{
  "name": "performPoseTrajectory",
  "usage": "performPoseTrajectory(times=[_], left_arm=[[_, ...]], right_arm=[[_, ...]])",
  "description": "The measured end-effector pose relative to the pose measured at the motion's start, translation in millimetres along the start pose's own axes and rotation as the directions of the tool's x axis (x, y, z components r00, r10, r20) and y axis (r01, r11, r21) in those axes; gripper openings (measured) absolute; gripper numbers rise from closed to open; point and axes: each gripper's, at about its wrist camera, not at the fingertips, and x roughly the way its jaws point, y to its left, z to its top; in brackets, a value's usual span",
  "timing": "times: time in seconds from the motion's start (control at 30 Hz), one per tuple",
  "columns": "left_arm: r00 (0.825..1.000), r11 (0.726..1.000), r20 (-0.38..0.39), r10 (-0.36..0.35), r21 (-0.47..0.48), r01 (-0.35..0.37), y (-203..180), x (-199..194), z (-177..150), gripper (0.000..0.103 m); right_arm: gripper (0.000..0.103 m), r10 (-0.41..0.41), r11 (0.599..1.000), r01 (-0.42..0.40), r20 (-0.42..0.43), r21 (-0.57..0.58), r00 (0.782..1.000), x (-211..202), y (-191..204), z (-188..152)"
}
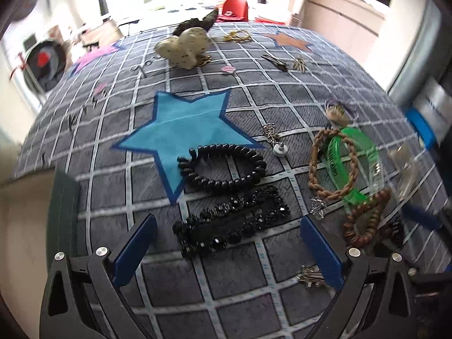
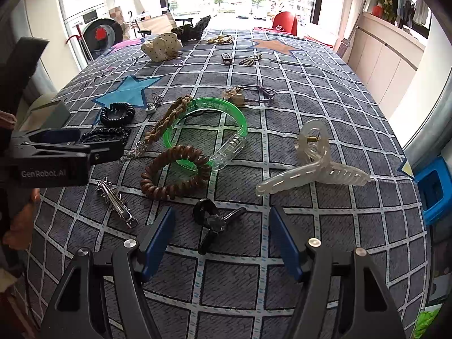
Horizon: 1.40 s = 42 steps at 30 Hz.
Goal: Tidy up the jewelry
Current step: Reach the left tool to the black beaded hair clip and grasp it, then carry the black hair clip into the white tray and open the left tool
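Jewelry lies scattered on a grey checked cloth (image 2: 325,107) with star patches. My left gripper (image 1: 227,243) is open low over a black beaded hair clip (image 1: 234,223), which lies between its blue pads without touching them. Just beyond it is a black spiral hair tie (image 1: 223,166). My right gripper (image 2: 221,240) is open around a black hair tie with a dark gem (image 2: 212,220), its pads clear of the tie. A green bangle (image 2: 209,132), a brown spiral tie (image 2: 175,175), a braided bracelet (image 2: 169,118) and a clear claw clip (image 2: 310,166) lie ahead of the right gripper.
A silver star barrette (image 2: 115,200) lies left of the right gripper, below the left gripper's body (image 2: 56,152). A cream spotted bow (image 2: 161,45) and small metal pieces sit far back. A blue bin (image 2: 432,189) stands off the right edge, a grey-green box (image 2: 56,114) at the left edge.
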Motion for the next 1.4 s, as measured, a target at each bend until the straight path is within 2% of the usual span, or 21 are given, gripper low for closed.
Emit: performPoseTrajectory(times=[0.07,0.23,0.33,0.43,0.5,0.57,0.77,1.07,1.4], left_arm=[[1.0,1.0,0.002,-0.006,0.016,0.006,-1,-1,2,0.097],[1.0,0.999,0.008,-0.008,0.045,0.008,-3,-6,2,0.073],[1.0,0.998,0.006,-0.013,0.055,0.012,-4,-9,-1,0.073],[1.0,0.998,0.01,-0.012,0.068,0.012,-8,-11,-6,0.072],[1.0,0.998,0.013,-0.01,0.066,0.009,-10,-13,-9,0.072],[1.0,0.998,0.015,-0.008,0.055,0.007,-10,-15,-13,0.072],[1.0,1.0,0.03,-0.002,-0.003,0.002,-6,-26,-23,0.072],[0.995,0.997,0.097,0.015,-0.072,-0.008,0,-57,-36,0.072],[0.974,0.986,0.219,0.06,-0.166,-0.024,26,-116,-47,0.072]], right_arm=[[0.072,0.006,1.0,-0.006,0.0,0.001,1.0,0,-1,0],[0.072,0.007,1.0,-0.007,0.0,0.007,1.0,1,-2,2],[0.066,-0.005,1.0,0.005,0.0,0.006,1.0,1,-2,3],[0.056,-0.008,1.0,0.008,0.001,0.011,1.0,0,-4,3],[0.044,-0.009,1.0,0.009,0.0,0.02,1.0,-1,-6,3],[0.039,-0.003,0.999,0.003,0.0,0.036,1.0,-2,-9,3],[0.039,0.019,0.997,-0.019,0.001,0.072,1.0,-7,-14,1],[0.039,0.045,0.996,-0.047,0.024,0.08,0.999,-26,-9,1],[0.039,0.092,0.995,-0.095,0.067,0.035,0.994,-51,17,14]])
